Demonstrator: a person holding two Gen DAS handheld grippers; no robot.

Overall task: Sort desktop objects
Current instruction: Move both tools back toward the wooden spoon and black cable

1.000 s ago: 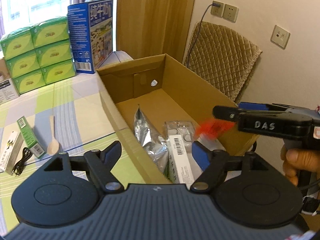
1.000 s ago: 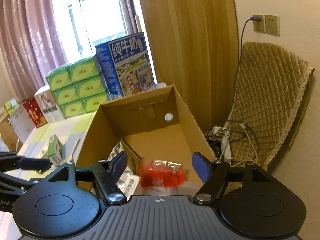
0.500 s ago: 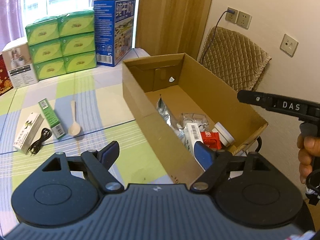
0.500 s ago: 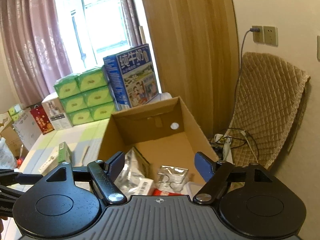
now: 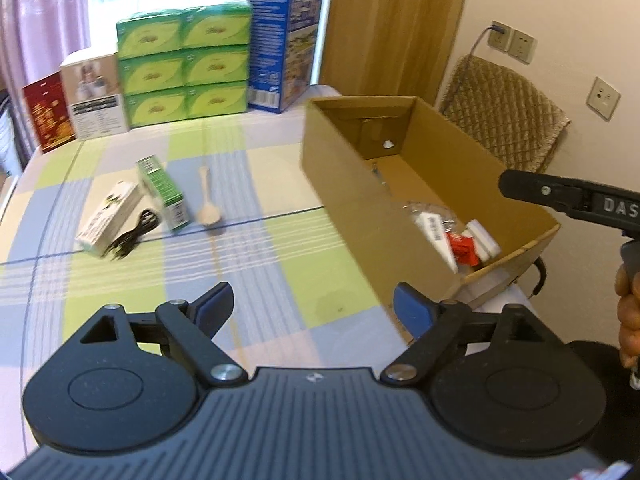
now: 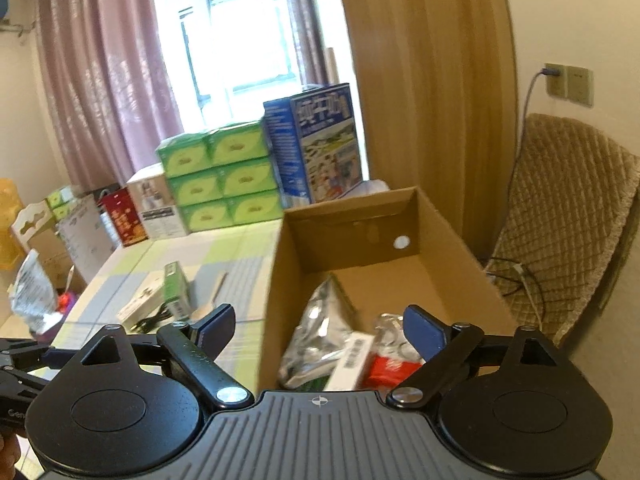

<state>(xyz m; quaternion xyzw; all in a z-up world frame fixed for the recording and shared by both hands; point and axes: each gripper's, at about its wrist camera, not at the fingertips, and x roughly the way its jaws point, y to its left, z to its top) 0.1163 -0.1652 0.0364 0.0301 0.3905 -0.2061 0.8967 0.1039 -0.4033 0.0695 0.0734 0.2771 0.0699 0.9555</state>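
An open cardboard box [image 5: 352,200] [image 6: 276,276] stands on the right of the checked tablecloth. Inside lie a red packet [image 5: 464,246] [image 6: 384,368], a silver foil pouch [image 6: 316,332], a white barcoded box [image 5: 434,230] [image 6: 352,362] and a clear plastic pack [image 6: 390,330]. On the cloth left of the box lie a wooden spoon [image 5: 208,204], a green carton [image 5: 162,188] [image 6: 176,288], a white carton [image 5: 110,216] and a black cable [image 5: 134,232]. My left gripper [image 5: 312,308] is open and empty above the cloth. My right gripper [image 6: 316,328] is open and empty, above the box's near end.
Stacked green tissue packs [image 5: 184,64], a blue milk carton [image 5: 286,48], and white and red boxes [image 5: 96,96] line the table's far edge. A quilted chair [image 5: 508,116] stands right of the box against the wall. A hand [image 5: 628,320] holds the right gripper's handle.
The red packet fell from my right gripper into the box. Both grippers have pulled back and up from the box, and my left view has swung toward the items on the cloth.
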